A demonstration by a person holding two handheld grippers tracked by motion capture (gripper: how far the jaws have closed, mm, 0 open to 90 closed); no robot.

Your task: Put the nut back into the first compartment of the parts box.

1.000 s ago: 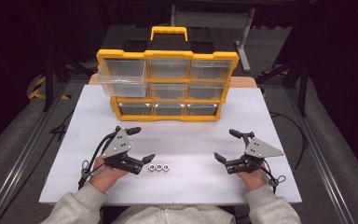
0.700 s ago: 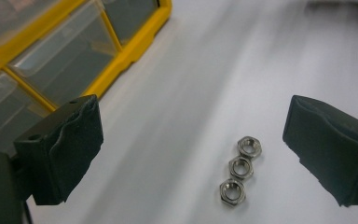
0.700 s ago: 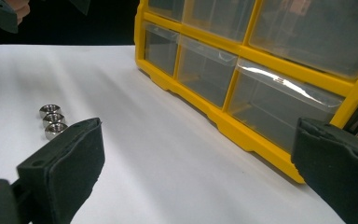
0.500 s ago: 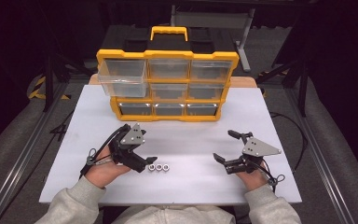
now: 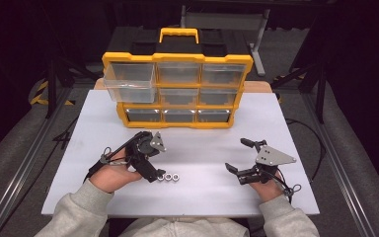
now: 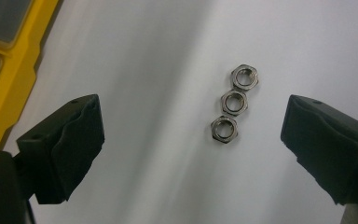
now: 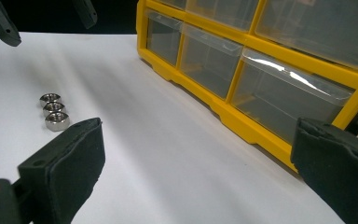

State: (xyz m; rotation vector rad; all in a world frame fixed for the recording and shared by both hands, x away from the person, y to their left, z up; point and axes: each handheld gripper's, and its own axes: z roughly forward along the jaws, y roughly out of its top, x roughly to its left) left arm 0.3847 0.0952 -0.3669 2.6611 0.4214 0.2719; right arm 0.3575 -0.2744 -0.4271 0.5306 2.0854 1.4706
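Fingers of the left gripper (image 6: 191,140) are spread wide and empty, poised over three hex nuts (image 6: 233,102) lying in a touching row on the white table (image 5: 202,148); the right gripper (image 5: 237,155) also rests wide open, empty. None is picked yet. Beyond, the organizer's (image 5: 177,89) top-left drawer (image 5: 130,81) stands pulled out, apparently ready to receive them.

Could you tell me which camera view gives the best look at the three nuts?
The left gripper view: the nuts lie close below, in a touching row between its open jaws. The high view shows them small beside the left gripper; the right gripper view shows them from the side, farther off.
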